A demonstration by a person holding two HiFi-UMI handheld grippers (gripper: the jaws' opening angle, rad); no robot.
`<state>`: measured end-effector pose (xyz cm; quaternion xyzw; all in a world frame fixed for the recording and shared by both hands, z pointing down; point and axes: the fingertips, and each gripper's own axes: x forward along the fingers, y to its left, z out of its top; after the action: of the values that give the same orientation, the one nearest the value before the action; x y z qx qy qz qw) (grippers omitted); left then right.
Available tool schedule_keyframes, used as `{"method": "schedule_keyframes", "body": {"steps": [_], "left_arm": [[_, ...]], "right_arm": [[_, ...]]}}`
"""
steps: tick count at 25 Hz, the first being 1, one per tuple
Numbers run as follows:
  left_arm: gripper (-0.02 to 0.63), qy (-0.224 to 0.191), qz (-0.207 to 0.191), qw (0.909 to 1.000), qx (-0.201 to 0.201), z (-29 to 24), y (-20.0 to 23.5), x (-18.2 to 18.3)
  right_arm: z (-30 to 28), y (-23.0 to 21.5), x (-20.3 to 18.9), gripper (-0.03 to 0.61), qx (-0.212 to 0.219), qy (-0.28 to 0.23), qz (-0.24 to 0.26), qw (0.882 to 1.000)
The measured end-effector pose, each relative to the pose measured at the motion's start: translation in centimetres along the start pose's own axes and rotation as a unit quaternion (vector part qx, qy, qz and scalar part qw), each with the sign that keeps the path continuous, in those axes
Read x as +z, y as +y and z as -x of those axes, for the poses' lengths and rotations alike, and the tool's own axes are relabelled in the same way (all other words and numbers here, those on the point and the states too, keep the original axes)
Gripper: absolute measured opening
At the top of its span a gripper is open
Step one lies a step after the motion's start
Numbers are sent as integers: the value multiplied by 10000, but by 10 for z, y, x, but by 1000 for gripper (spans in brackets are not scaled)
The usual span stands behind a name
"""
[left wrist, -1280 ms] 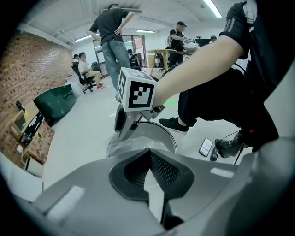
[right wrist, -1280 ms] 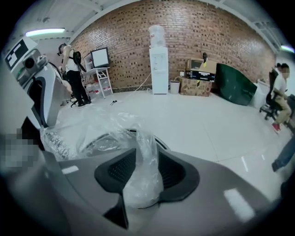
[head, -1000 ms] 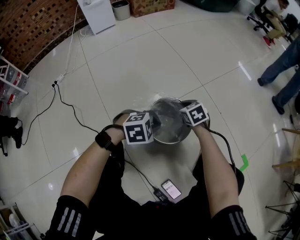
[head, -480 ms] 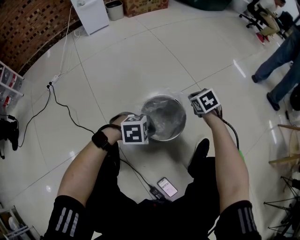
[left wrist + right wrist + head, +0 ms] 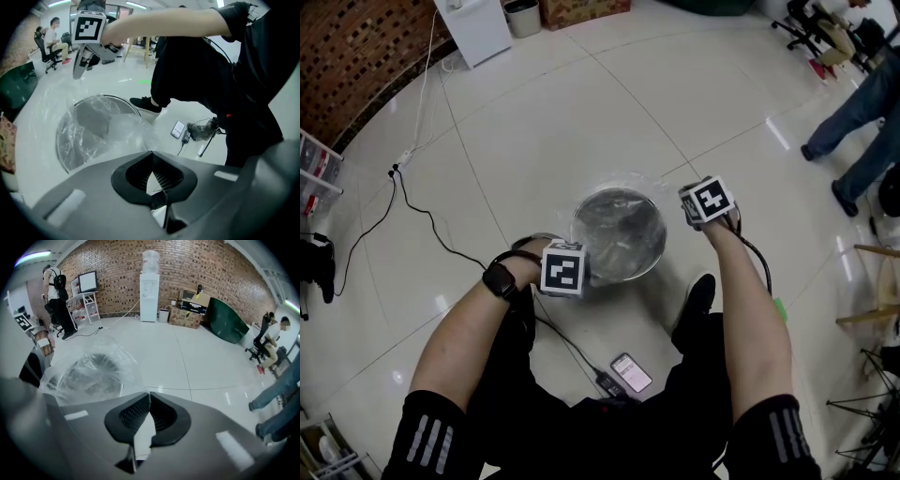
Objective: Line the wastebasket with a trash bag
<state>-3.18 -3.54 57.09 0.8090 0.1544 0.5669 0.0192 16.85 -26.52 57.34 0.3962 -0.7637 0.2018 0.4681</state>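
A round metal wastebasket stands on the white tiled floor, with a clear trash bag hanging inside it and spilling over its rim. My left gripper is at the basket's near-left rim, shut on the bag's edge; the clear film runs right up to its closed jaws. My right gripper is just outside the right rim, also shut on the bag's edge. The bag mouth is stretched between them. In the left gripper view the right gripper hangs beyond the basket.
A phone and a charger cable lie on the floor near my feet. My shoe is beside the basket. A white water dispenser and boxes stand by the brick wall. People are at the far right.
Both grippers moved apart from above the basket: the left down to the near-left rim, the right out past the right rim. The bag's mouth has spread wider.
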Motion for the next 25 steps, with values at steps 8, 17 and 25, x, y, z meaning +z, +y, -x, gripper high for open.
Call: {"method": "schedule_keyframes", "body": {"steps": [8, 17, 25], "left_arm": [[-5, 540, -143, 9976, -403, -27, -18, -20], [9, 535, -113, 9981, -287, -22, -14, -22], [9, 406, -236, 9987, -211, -12, -17, -13]], "right_arm": [[-23, -16, -18, 8, -335, -128, -211, 9991], [11, 3, 10, 124, 244, -521, 175, 9982], [51, 119, 6, 149, 1468, -124, 3431, 9277]]}}
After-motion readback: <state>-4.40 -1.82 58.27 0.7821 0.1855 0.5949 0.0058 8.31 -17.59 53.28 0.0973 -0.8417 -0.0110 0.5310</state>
